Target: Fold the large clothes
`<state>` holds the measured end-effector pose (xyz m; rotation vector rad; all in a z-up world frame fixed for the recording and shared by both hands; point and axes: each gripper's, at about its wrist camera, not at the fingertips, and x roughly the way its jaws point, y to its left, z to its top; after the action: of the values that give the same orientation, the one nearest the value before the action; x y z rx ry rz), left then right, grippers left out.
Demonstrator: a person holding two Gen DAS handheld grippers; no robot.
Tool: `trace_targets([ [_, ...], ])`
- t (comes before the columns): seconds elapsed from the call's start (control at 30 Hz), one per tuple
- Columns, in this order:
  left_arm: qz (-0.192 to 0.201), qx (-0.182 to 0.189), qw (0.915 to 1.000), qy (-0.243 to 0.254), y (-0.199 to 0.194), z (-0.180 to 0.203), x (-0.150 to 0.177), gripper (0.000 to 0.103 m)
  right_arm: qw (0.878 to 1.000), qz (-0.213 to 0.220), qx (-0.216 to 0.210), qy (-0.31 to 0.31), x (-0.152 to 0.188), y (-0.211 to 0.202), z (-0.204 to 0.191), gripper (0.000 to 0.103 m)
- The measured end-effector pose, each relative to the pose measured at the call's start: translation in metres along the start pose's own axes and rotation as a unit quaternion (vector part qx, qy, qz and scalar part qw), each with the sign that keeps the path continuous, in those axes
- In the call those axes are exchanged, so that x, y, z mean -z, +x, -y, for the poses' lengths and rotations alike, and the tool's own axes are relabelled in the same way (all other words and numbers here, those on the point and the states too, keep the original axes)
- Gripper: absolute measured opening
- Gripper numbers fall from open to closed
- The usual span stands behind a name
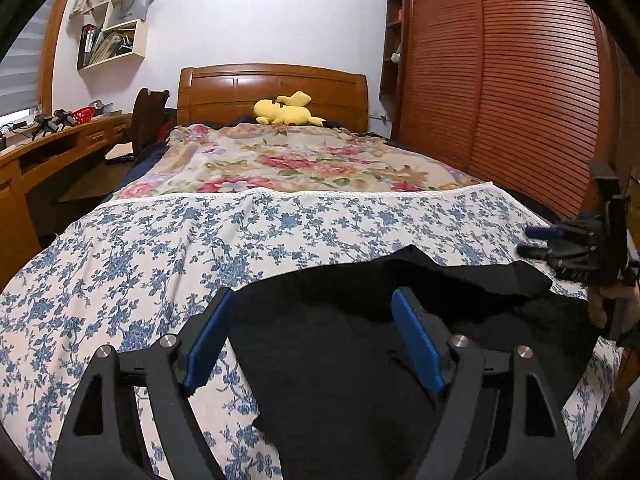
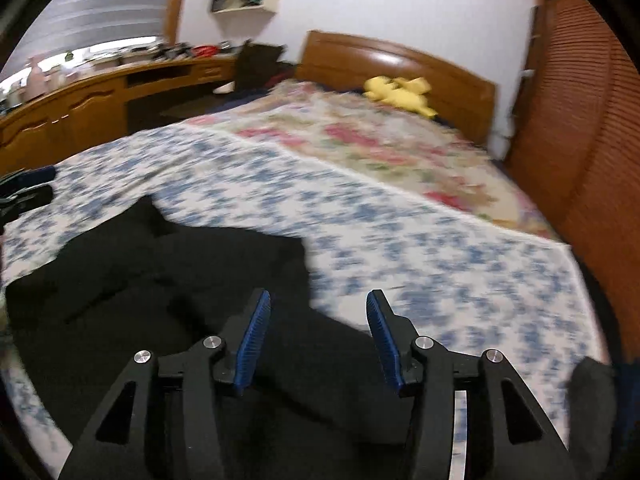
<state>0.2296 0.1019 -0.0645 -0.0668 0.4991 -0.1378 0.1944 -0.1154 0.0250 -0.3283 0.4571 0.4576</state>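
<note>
I see the bed (image 1: 120, 272) filling most of both views, and I place everything else against it. A blue-flowered sheet (image 1: 280, 224) covers its near half; a red-flowered blanket (image 1: 304, 160) covers the far half up to the wooden headboard (image 1: 272, 88). A slatted wardrobe (image 1: 520, 80) stands along the bed's right side, and a wooden desk (image 1: 60, 148) runs along its left side, with wall shelves (image 1: 116, 20) above that. A yellow plush toy (image 1: 286, 110) lies at the head of the bed, against the headboard.

The black garment (image 1: 340, 360) lies flat on the blue-flowered sheet at the foot of the bed, its far edge ragged against the print. In the right wrist view, which is smeared by motion, it spreads over the bed's near left part.

My left gripper (image 1: 312, 336) hangs over the garment at the foot of the bed, jaws spread wide and pinching nothing; its left pad sits over the garment's left edge, the right pad over the black cloth. My right gripper (image 2: 316, 336) is also over the foot of the bed, jaws parted with nothing between the pads, straddling the garment's right edge. From the left wrist view it shows at the bed's right edge, with part of a hand (image 1: 612, 304) behind it.
</note>
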Motion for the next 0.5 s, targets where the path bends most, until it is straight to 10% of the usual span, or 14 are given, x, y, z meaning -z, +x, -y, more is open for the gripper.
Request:
trace_targets([
  [0.23,-0.004,0.003,1.0,0.005,-0.007,-0.001,0.008,0.08,0.994,-0.055,-0.061,-0.068,0.003,0.033,-0.051,0.052],
  [0.5,-0.011,0.011,0.9998,0.013,-0.01,0.003,0.016,0.08,0.987,-0.123,0.043,-0.089,-0.024,0.091,-0.029,0.052],
])
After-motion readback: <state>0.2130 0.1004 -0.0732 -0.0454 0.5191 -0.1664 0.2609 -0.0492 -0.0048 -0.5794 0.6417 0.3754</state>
